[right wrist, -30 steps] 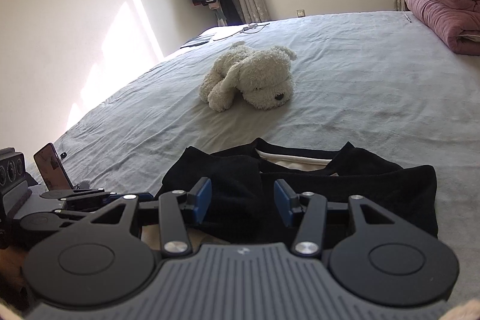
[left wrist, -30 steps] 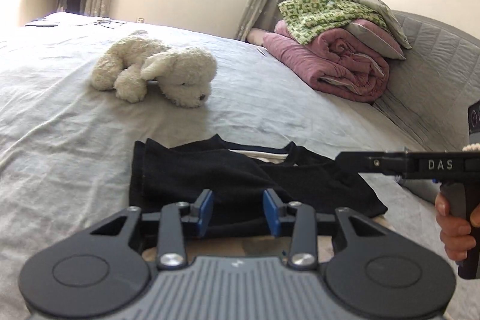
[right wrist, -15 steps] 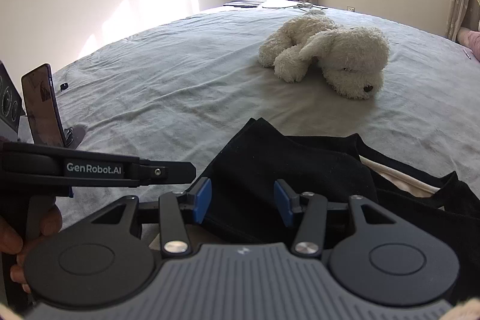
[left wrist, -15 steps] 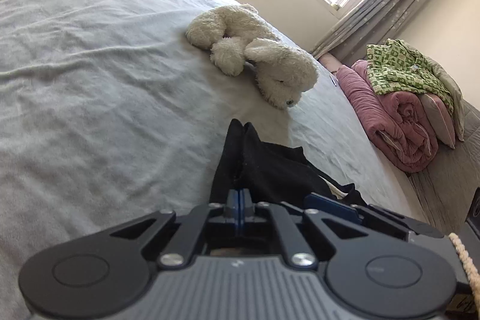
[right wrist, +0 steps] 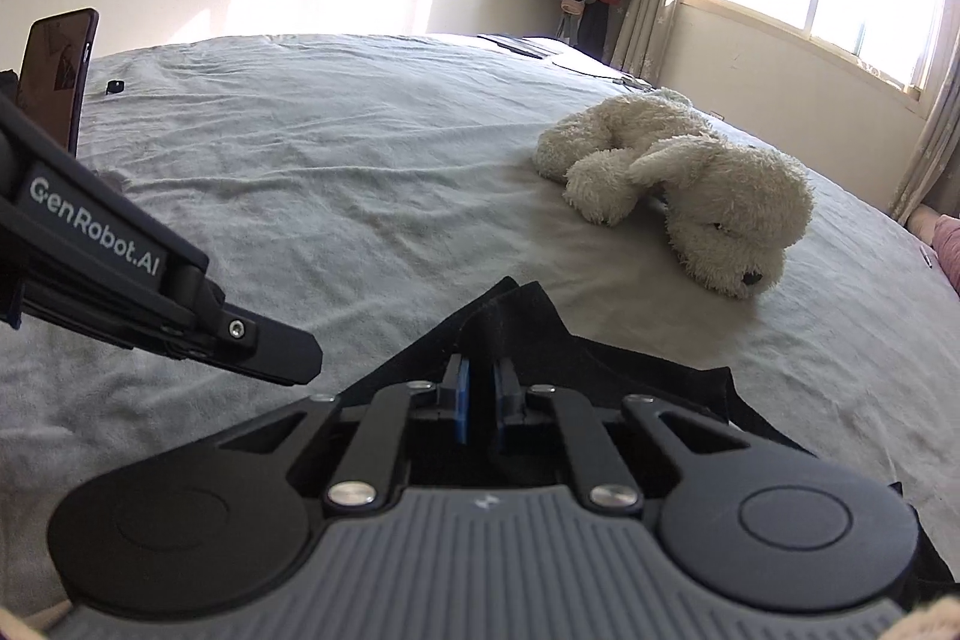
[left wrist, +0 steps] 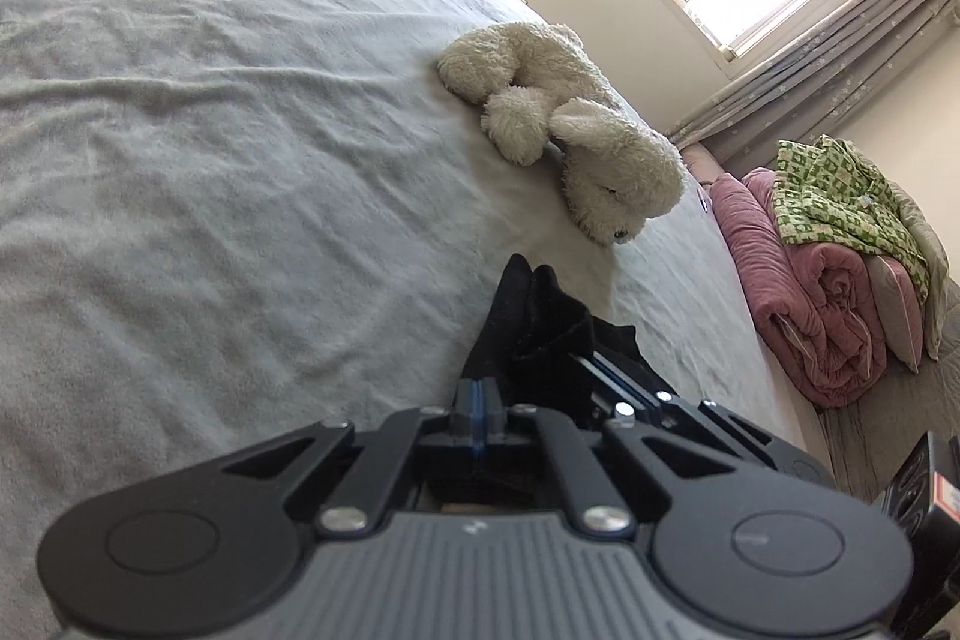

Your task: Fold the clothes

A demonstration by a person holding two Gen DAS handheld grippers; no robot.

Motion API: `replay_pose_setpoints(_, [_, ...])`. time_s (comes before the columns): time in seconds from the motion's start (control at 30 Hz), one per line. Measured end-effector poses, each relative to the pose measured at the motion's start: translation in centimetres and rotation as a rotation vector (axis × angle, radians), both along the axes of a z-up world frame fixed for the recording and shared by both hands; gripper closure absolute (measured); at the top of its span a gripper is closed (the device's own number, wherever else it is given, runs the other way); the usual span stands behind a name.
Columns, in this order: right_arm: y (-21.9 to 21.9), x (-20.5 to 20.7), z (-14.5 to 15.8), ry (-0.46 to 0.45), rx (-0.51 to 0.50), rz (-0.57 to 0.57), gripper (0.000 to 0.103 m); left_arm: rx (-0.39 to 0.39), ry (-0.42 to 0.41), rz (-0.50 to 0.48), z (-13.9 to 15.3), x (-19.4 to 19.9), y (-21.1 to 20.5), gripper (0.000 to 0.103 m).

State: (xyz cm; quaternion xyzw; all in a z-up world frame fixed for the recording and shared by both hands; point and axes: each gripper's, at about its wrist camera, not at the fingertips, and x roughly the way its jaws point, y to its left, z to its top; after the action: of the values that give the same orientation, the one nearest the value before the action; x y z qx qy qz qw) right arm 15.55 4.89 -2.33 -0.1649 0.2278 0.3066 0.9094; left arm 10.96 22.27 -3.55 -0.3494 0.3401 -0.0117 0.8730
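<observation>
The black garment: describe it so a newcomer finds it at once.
On the wide grey bed, look nearer the camera than the white plush dog. The black garment lies there, the only dark cloth on the sheet, pinched by both grippers.

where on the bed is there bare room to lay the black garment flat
Widest bare sheet: between the propped phone, the plush dog and the black garment. Another strip runs between dog and pink quilt pile. Crowded around both grippers at the near edge.
</observation>
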Motion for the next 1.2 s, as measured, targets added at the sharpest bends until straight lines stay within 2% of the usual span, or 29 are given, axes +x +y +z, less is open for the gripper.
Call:
replay_pose_setpoints(0.13, [-3.7, 0.4, 3.0, -0.009, 0.135, -0.087, 0.099, 0.038, 0.015, -0.024, -0.1, 0.3, -0.9, 0.103])
replay_pose_setpoints(0.33, [-9.9, 0.4, 6.9, -0.029, 0.253, -0.211, 0.1, 0.112, 0.012, -0.064, 0.0, 0.5, -2.5, 0.103])
replay_pose_setpoints(0.57, [-16.9, 0.3, 8.0, -0.038, 0.344, -0.384, 0.1, 0.18, 0.026, -0.083, -0.1, 0.5, -3.2, 0.103])
replay_pose_setpoints(0.73, [-22.5, -0.1, 6.1, 0.013, 0.444, -0.536, 0.1, 0.203, 0.038, -0.09, -0.3, 0.6, -3.4, 0.103])
replay_pose_setpoints(0.97, [-27.2, -2.3, 0.9, 0.153, 0.617, -0.69, 0.1, 0.226, 0.045, -0.102, -0.4, 0.5, -3.7, 0.103])
replay_pose_setpoints(1.17, [-28.4, -4.4, -2.1, 0.251, 0.63, -0.772, 0.098, 0.227, 0.063, -0.113, -0.6, 0.7, -3.6, 0.102])
replay_pose_setpoints(1.2, [-28.6, -4.8, -2.1, 0.25, 0.635, -0.784, 0.092, 0.224, 0.066, -0.113, -0.6, 0.7, -3.5, 0.102])
